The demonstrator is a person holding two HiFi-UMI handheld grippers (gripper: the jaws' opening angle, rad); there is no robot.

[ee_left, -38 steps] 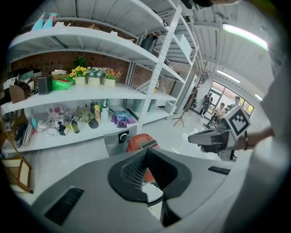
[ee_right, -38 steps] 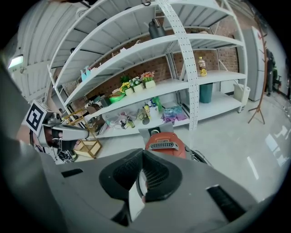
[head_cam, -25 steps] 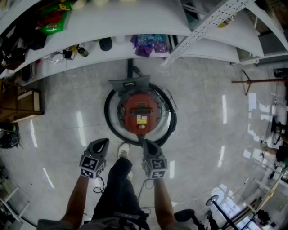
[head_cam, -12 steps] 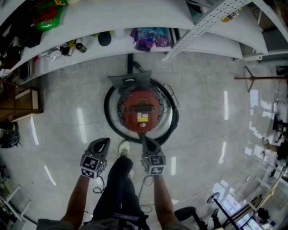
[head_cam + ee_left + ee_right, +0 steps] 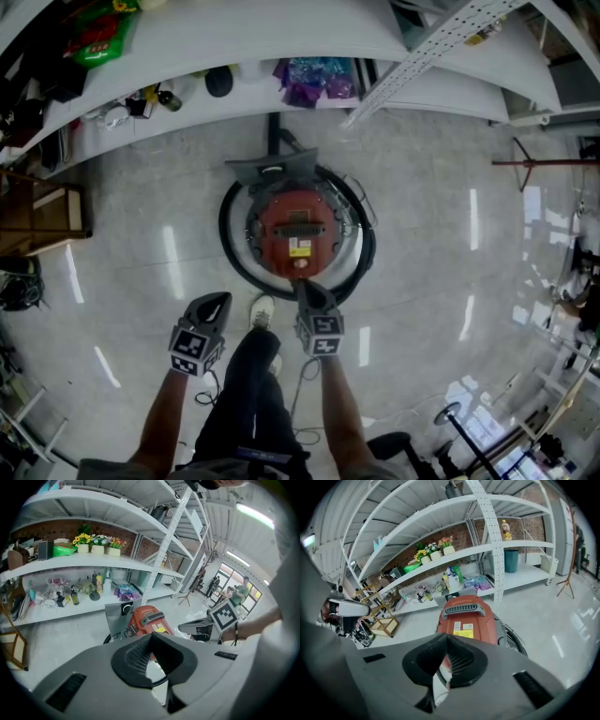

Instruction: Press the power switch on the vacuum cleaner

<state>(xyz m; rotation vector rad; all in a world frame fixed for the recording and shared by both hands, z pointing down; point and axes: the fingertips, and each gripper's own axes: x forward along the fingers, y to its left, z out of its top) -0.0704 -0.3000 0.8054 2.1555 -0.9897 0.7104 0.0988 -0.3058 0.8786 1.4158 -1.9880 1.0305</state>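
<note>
The red vacuum cleaner [image 5: 298, 234] sits on the floor inside a coil of black hose [image 5: 230, 253]. It has a dark grille handle and a yellow label on top, and a grey panel [image 5: 272, 172] at its far end. It also shows in both gripper views as the vacuum cleaner [image 5: 149, 620] and the vacuum cleaner [image 5: 466, 618]. My right gripper [image 5: 302, 286] is shut and empty, its tip just at the vacuum's near edge. My left gripper [image 5: 219, 300] is shut and empty, off to the left and short of the hose. I cannot make out a switch.
White shelves [image 5: 234, 47] with bottles and a purple bag [image 5: 309, 82] run behind the vacuum. A wooden rack [image 5: 42, 211] stands at the left and a red stand [image 5: 544, 164] at the right. The person's shoe [image 5: 261, 309] rests between the grippers.
My right gripper has edged forward toward the vacuum's near edge. The left gripper has stayed roughly where it was.
</note>
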